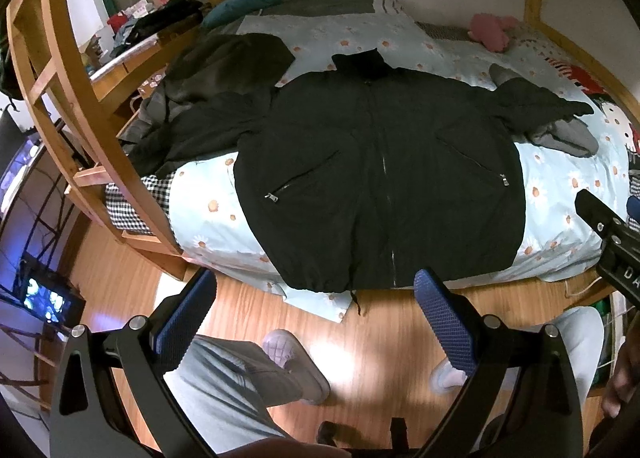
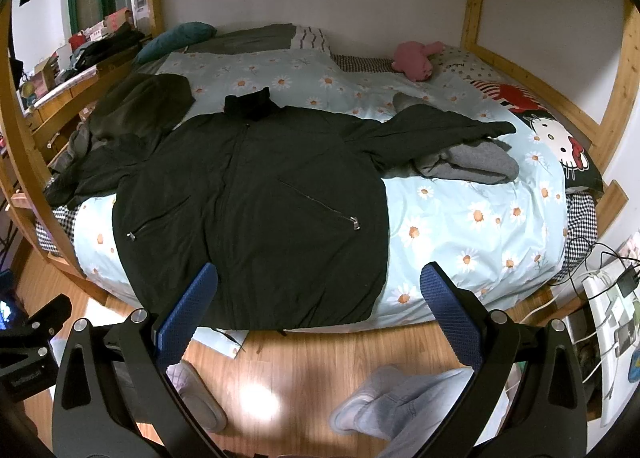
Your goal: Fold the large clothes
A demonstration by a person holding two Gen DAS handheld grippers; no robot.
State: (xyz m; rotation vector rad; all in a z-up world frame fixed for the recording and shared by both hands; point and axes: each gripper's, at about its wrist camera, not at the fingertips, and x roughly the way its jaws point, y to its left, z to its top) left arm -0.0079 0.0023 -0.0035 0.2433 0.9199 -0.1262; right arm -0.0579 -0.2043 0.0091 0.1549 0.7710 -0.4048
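One black jacket (image 1: pixel 376 174) lies flat, front up, on the bed (image 1: pixel 560 198): collar toward wall, hem at near edge, sleeves sideways. Left gripper (image 1: pixel 316 322) and right gripper (image 2: pixel 320 310) hover over the floor, fingers apart, empty.

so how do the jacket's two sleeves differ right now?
On the black jacket, the left sleeve is bunched and drapes off the bed edge, while the right sleeve stretches outward. The left overlaps a dark green garment; the right covers a grey garment. Neither is folded in yet.
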